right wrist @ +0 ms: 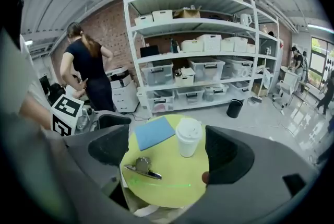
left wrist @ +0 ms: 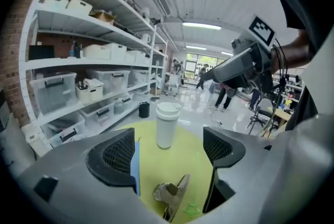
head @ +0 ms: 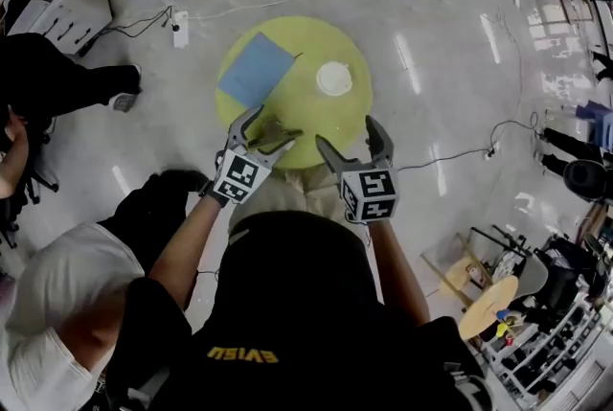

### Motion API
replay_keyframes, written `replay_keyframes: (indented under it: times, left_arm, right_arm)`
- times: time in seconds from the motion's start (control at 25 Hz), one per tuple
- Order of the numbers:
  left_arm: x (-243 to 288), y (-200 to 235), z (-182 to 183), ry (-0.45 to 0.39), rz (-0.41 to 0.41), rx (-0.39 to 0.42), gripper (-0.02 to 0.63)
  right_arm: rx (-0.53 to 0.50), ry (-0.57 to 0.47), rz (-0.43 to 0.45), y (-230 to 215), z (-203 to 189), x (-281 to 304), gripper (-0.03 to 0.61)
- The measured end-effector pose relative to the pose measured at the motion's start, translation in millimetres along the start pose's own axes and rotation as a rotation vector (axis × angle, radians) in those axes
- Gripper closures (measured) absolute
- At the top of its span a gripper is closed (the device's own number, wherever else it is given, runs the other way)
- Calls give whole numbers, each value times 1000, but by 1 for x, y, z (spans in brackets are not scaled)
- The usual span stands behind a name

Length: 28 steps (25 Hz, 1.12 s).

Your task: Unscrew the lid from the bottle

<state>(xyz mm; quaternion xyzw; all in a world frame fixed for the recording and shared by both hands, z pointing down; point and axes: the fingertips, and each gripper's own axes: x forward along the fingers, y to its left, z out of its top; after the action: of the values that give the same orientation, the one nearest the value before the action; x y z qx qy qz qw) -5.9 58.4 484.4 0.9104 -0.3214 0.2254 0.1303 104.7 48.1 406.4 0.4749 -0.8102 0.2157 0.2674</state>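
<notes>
Left gripper: jaws spread wide, nothing between the pads; it sits over the near edge of the table.
Right gripper: jaws likewise wide apart and empty, beside the left one.
Bottle: white, upright on the table's far half, well apart from both grippers; lid still on.
Other items: metal clip on the near side, just under the left gripper; blue sheet to the bottle's left.
Step in hand, judged: approach, no contact yet.
Recommended method: close one gripper low on the body to hold it against turning, and set the other square across the lid only. Pass over the clip without disturbing it.
Risk: a tall, light bottle may tip if nudged.
Bottle markings: none legible.
Gripper cubes: square black-and-white markers, no text.
Shirt lettering: yellow, seen inverted, appears to read EVISU.
</notes>
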Motion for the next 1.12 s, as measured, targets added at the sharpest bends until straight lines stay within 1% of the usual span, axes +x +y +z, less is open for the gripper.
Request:
replay_keyframes:
  times: [0.08, 0.2, 0.28, 0.36, 0.44, 0.56, 0.68, 0.76, 0.8, 0.84, 0.88, 0.92, 1.04, 1.12]
  left_arm:
    - [32, 2, -12, 6, -38, -12, 211]
    - [75, 3, -40, 38, -62, -13, 207]
    - [102, 11, -54, 51, -41, -19, 204]
    - [130, 22, -59, 52, -7, -23, 202]
    - [155, 28, -63, 56, 13, 0, 201]
    - [188, 28, -75, 48, 23, 37, 201]
    - [217, 26, -82, 33, 28, 96, 201]
    - [230, 33, -82, 18, 58, 130, 199]
    - [235, 36, -82, 8, 68, 142, 199]
    - [239, 38, -82, -3, 65, 153, 201]
    - [242, 37, -81, -18, 50, 162, 208]
    - [243, 36, -81, -35, 29, 168, 230]
    - [245, 31, -79, -80, -17, 180, 238]
    - [246, 27, -79, -99, -28, 176, 239]
  right_arm:
    - [-28, 50, -2, -9, -4, 19, 151]
    - [-77, 116, 14, -20, -16, 52, 154]
    - [-113, 155, 40, -28, -22, 76, 153]
    - [-147, 195, 62, -38, -25, 101, 152]
    - [-171, 235, 72, -47, -27, 124, 153]
    - [-200, 290, 76, -55, -35, 154, 156]
    - [-227, 349, 96, -57, -46, 178, 156]
    - [-250, 390, 106, -57, -53, 189, 156]
    - [-269, 406, 105, -57, -57, 193, 175]
    - [-285, 414, 101, -57, -61, 196, 229]
    - [-293, 412, 99, -57, -63, 197, 229]
    - [-289, 405, 100, -57, -64, 199, 229]
    - [-271, 409, 116, -62, -66, 196, 229]
    - [-286, 436, 131, -62, -70, 193, 229]
